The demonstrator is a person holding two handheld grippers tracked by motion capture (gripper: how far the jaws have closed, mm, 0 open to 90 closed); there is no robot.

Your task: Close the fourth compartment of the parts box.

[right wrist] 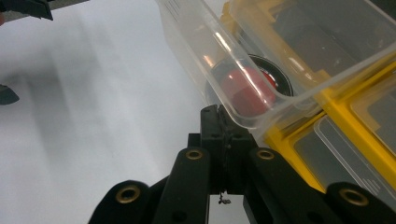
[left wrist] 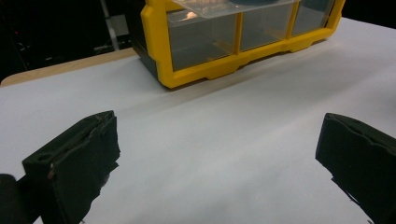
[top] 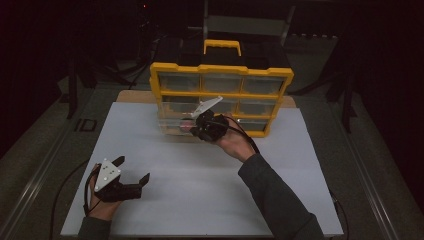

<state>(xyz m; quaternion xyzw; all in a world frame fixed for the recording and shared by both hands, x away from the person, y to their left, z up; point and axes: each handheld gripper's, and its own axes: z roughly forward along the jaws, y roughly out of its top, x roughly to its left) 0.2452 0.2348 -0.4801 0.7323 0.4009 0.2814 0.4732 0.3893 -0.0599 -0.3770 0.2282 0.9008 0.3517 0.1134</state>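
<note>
While your right gripper [right wrist: 223, 122] has its jaws pinched together on the front lip of the clear drawer [right wrist: 243, 60], that drawer hangs partway out of the yellow organizer [top: 221, 97], in the middle row toward the cabinet's left side as the high view shows it, and it looks tilted, its front edge lower than the back. Inside it lies a round red-and-black object [right wrist: 250, 88], close to the front wall you are holding. Your left gripper [top: 131, 176] rests low near the front-left part of the white table [top: 165, 150], jaws spread wide with nothing between them, well apart from the cabinet. The main risk I see is the grip itself: you have only a thin plastic rim between the pads, so a sideways twist of your wrist could let it slip out or flex the wall. If you draw the drawer further, it may clear its slot all at once and drop at the front, and the round object could roll against the wall or tip out. Nothing braces the organizer, so a hard pull might drag or rock the whole cabinet toward you; your free left gripper sits too far off to steady it. Pushing back in at an angle could jam the drawer against the yellow frame.
</note>
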